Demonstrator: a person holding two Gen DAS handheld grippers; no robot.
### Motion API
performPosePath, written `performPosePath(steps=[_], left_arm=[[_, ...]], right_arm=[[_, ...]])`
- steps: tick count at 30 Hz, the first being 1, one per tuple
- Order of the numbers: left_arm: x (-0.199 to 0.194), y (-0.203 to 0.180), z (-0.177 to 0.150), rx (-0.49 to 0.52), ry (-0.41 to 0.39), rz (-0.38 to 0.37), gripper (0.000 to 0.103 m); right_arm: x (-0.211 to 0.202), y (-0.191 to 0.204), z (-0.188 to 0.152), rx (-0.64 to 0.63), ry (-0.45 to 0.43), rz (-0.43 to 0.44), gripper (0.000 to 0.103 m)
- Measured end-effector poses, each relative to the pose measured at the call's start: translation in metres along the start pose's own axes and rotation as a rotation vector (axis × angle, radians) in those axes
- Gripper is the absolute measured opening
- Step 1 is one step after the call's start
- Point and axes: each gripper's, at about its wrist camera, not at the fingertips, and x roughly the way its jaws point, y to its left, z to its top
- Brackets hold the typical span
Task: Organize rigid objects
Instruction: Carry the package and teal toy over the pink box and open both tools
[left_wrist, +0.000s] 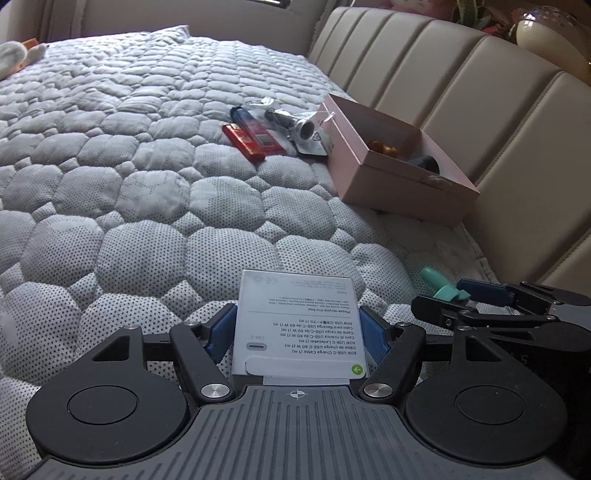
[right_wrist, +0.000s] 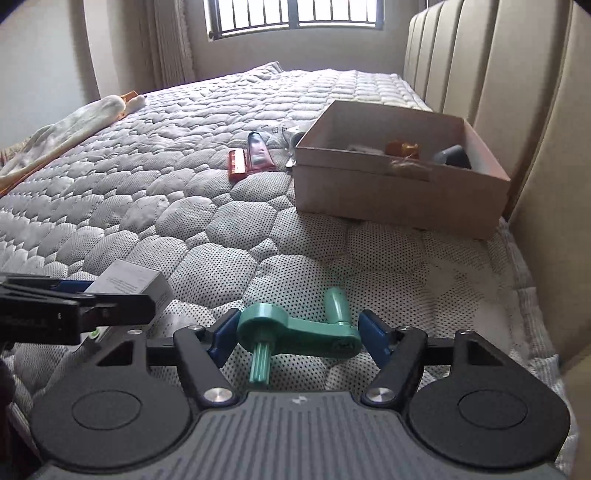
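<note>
We see the left gripper (left_wrist: 298, 334) clamped on a white cable box (left_wrist: 299, 328), both blue pads pressed against its sides, held low over the quilted mattress (left_wrist: 147, 206). The right gripper (right_wrist: 299, 338) brackets a teal crank handle (right_wrist: 299, 326) at about its length; the left pad touches the round end, but whether the right pad makes contact we cannot tell. Ahead, a pink open box (right_wrist: 399, 184) sits against the headboard (right_wrist: 535, 110), with a red lighter (right_wrist: 237, 165) and a tube (right_wrist: 258, 153) just beside it.
</note>
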Motion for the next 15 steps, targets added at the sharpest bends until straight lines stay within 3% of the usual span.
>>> performPosePath(steps=[11, 15], left_arm=[[0.015, -0.044, 0.001, 0.092, 0.036, -0.075, 0.075], [0.027, -0.066, 0.022, 0.112, 0.057, -0.181, 0.075]], right_arm=[[-0.048, -0.031, -0.002, -0.032, -0.089, -0.122, 0.07], [-0.056, -0.04, -0.008, -0.035, -0.111, -0.153, 0.07]])
